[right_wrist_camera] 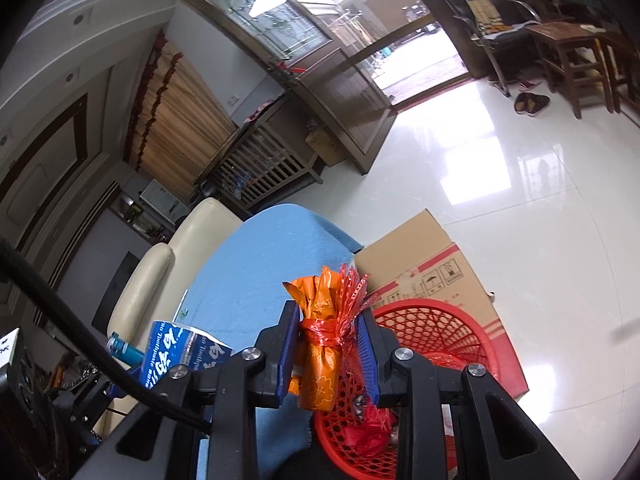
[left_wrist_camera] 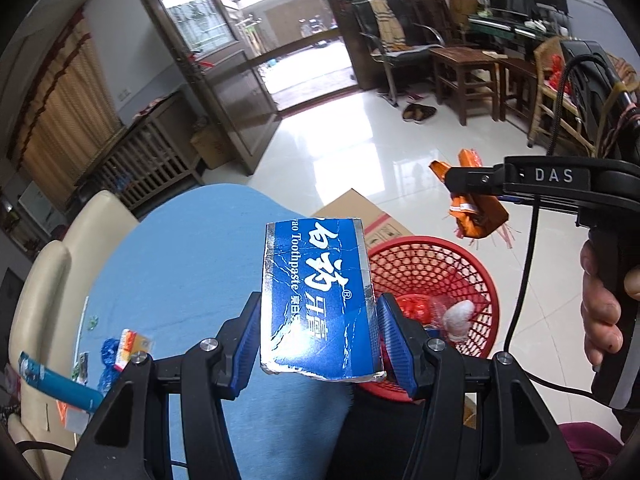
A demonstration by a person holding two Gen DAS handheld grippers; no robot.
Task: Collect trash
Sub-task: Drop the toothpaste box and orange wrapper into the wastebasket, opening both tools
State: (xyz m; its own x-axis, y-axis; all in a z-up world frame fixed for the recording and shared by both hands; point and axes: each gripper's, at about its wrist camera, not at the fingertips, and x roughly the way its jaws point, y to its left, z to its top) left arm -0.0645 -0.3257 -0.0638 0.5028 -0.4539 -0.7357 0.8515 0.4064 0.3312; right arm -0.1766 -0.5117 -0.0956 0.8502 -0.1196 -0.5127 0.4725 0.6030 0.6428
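My left gripper (left_wrist_camera: 318,326) is shut on a blue toothpaste box (left_wrist_camera: 316,300), held above the edge of the blue table (left_wrist_camera: 180,256) beside the red mesh basket (left_wrist_camera: 476,276). My right gripper (right_wrist_camera: 328,354) is shut on an orange wrapper bundle (right_wrist_camera: 320,364) tied with red fringe, held over the basket's (right_wrist_camera: 436,332) left rim. In the left wrist view the right gripper (left_wrist_camera: 460,182) shows with the orange bundle (left_wrist_camera: 478,216) above the basket. The toothpaste box (right_wrist_camera: 180,356) shows at the left in the right wrist view. The basket holds red and white trash.
Scraps lie on the blue table at the left: a teal tube (left_wrist_camera: 56,386), a small wrapper (left_wrist_camera: 128,346). A cardboard box (right_wrist_camera: 432,264) stands behind the basket. A cream sofa (left_wrist_camera: 44,280) borders the table. Chairs and stools (left_wrist_camera: 464,68) stand across the tiled floor.
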